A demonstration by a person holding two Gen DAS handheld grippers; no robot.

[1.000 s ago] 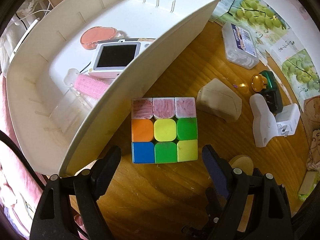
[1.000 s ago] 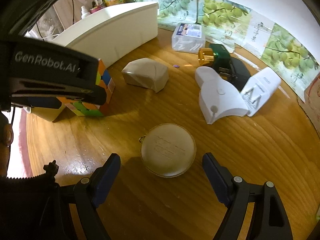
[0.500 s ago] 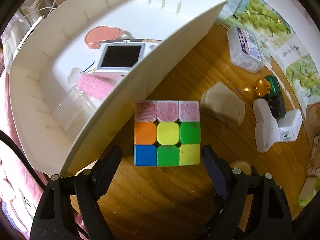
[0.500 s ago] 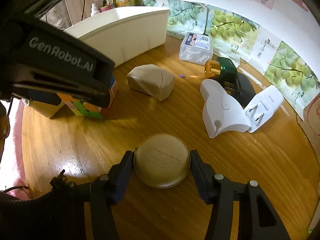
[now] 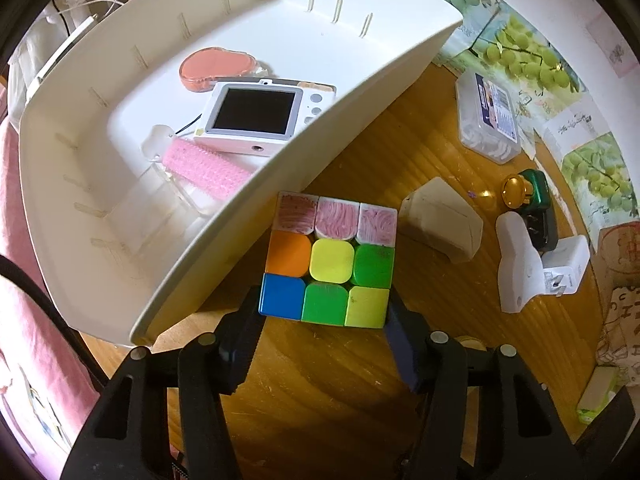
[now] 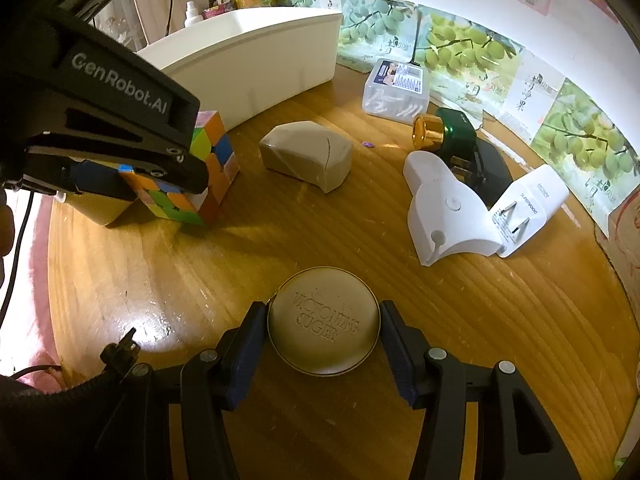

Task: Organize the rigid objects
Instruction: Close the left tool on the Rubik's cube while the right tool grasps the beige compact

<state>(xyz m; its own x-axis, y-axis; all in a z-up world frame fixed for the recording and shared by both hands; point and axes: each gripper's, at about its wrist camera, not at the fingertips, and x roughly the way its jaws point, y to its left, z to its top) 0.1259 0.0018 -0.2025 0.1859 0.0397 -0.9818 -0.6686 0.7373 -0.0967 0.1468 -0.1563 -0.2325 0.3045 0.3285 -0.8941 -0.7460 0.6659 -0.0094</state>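
A colourful puzzle cube (image 5: 330, 264) stands on the wooden table (image 5: 320, 392) against the white bin (image 5: 100, 208). My left gripper (image 5: 324, 320) is shut on the cube, its fingers pressed to both sides of the cube's near end. The cube also shows in the right wrist view (image 6: 192, 184), under the left gripper's body. My right gripper (image 6: 324, 340) is shut on a round gold compact (image 6: 324, 326), one finger on each side of it, low over the table.
The bin holds a small white camera (image 5: 260, 118), a pink brush (image 5: 206, 168) and an orange heart-shaped case (image 5: 218, 66). On the table lie a beige wrapped block (image 6: 308, 154), a clear box (image 6: 396, 88), a green bottle (image 6: 444, 132), a white holder (image 6: 448, 208) and a white plug (image 6: 528, 212).
Both grippers went from open to shut. The left one moved forward and closed on the cube. The right one moved forward and closed on the compact.
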